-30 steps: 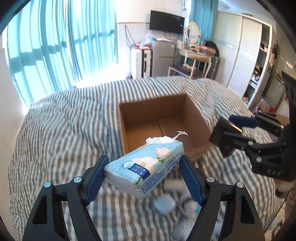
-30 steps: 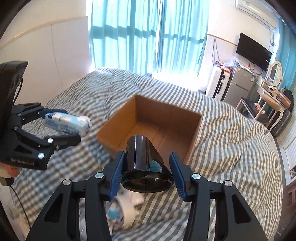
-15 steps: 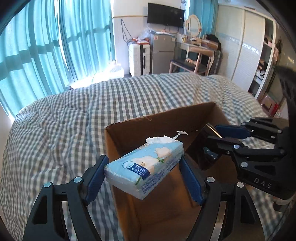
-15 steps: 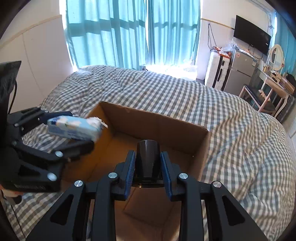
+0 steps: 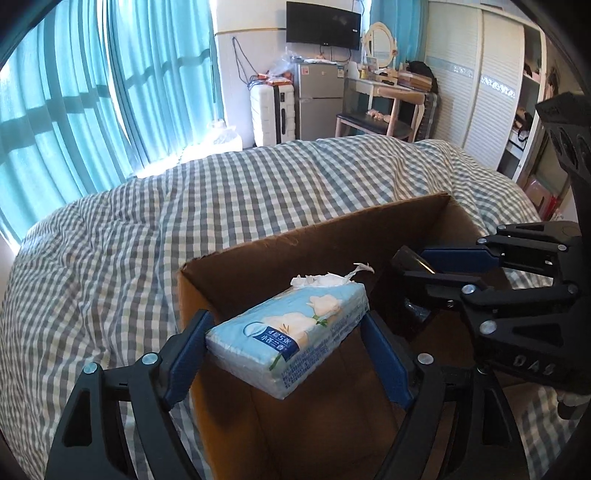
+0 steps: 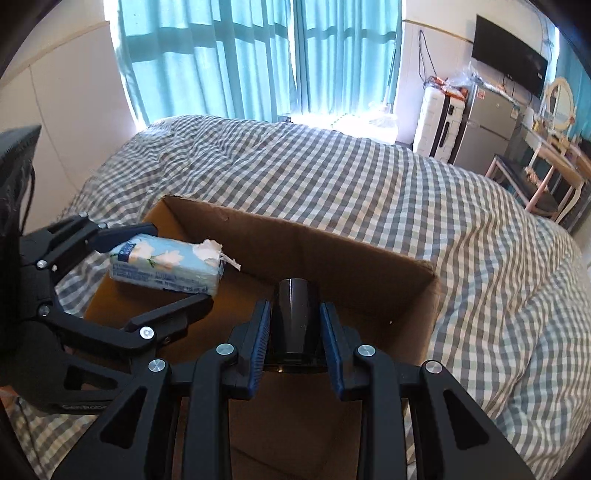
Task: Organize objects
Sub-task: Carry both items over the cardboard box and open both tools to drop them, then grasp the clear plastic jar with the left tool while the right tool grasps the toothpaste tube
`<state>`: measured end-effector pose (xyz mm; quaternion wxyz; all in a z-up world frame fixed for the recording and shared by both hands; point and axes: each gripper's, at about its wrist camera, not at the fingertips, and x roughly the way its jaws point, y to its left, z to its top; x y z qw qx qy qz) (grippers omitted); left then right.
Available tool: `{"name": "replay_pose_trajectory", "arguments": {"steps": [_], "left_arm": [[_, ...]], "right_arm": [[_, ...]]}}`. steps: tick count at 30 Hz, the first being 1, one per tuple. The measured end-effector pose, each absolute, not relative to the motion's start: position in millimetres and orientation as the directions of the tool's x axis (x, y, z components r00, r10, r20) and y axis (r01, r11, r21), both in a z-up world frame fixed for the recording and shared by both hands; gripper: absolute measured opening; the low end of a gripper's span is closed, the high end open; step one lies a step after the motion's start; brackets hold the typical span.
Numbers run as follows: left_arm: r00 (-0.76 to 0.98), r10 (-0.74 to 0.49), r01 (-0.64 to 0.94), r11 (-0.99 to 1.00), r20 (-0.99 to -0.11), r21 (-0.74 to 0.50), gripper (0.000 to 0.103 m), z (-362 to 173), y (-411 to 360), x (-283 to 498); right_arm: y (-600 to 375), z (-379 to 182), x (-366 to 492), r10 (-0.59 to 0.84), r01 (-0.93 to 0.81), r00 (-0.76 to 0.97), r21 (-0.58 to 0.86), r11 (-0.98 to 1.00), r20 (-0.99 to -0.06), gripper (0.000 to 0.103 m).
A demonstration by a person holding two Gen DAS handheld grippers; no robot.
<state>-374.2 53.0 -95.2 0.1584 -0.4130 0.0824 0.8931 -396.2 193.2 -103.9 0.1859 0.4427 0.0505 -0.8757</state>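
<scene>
A blue tissue pack (image 5: pixel 291 334) is pinched between the pads of the left gripper (image 5: pixel 286 350) and held tilted above the open cardboard box (image 5: pixel 314 240), which is set on the checked bedspread (image 5: pixel 147 221). A black cup (image 6: pixel 294 317) is clamped by the right gripper (image 6: pixel 294 336), also over the box interior. Both items are kept off the box floor, approx. side by side.

A home bedroom. A checked duvet (image 5: pixel 221 206) fills mid-frame. Teal curtains (image 5: pixel 92 92) hang upper left; a wall television (image 5: pixel 323 25) and wardrobe (image 5: pixel 476 85) stand upper right.
</scene>
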Motion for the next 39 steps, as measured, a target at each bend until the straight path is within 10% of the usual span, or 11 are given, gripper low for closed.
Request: {"name": "replay_pose_trajectory", "arguments": {"steps": [5, 23, 39], "left_arm": [[-0.615, 0.201, -0.316, -0.949, -0.762, 0.005, 0.098, -75, 51, -360], [-0.671, 0.064, -0.156, -0.986, -0.738, 0.056, 0.101, 22, 21, -234], [-0.645, -0.027, -0.042, -0.997, -0.764, 0.071, 0.101, -65, 14, -118]], "right_arm": [[201, -72, -379, -0.286, 0.36, -0.575, 0.077, -0.93, -0.766, 0.05], [215, 38, -220, -0.278, 0.422, -0.679, -0.05, -0.905, -0.679, 0.061], [217, -72, -110, -0.329, 0.479, -0.541, 0.038, -0.877, -0.774, 0.061]]}}
